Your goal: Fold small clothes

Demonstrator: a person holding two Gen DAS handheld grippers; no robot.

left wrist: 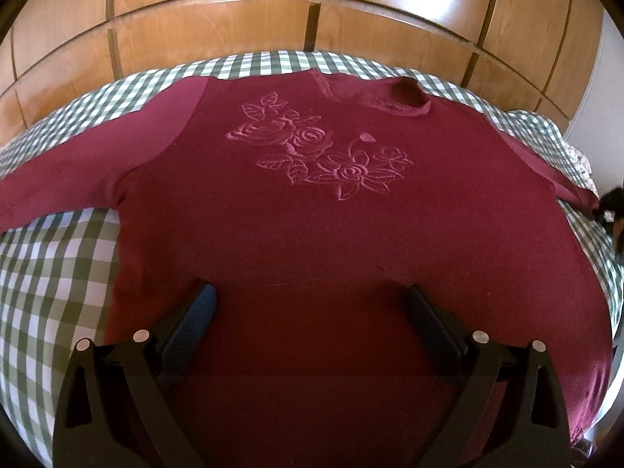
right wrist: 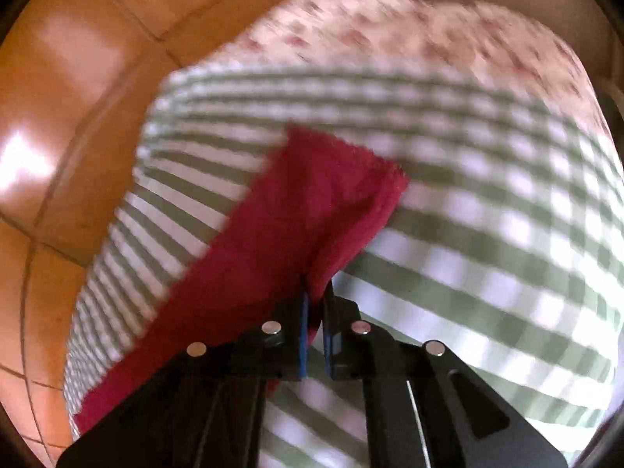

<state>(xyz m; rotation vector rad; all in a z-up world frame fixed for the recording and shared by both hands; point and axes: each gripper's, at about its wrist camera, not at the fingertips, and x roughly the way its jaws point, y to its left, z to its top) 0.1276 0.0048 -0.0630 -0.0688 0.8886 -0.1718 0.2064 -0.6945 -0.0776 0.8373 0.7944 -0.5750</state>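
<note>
The maroon sweater [left wrist: 331,234] lies face up and spread flat on the bed [left wrist: 50,257], which carries a green-and-white checked cover; the embroidered flowers [left wrist: 319,156] face you and the neckline [left wrist: 405,97] points toward the wooden wardrobe [left wrist: 234,27].

Your right hand-held gripper [right wrist: 316,300] is clenched on the cuff end of the right sleeve [right wrist: 296,210]. The fabric sits only near the fingertips, so a sharp pull may let it slip out. A fast swing across the body may also drag the shoulder and wrinkle the chest panel. The right wrist view is motion-blurred; judge speed accordingly. A floral pillow [right wrist: 409,27] lies beyond the sleeve.

Your left hand-held gripper [left wrist: 310,292] is released, jaws wide apart, holding nothing. It hovers over the lower body of the sweater, tilted down and aimed toward the neckline. Whether the fingers [left wrist: 195,312] touch the cloth cannot be determined. If it stays off the fabric, the body may shift while the sleeve is carried over.
</note>
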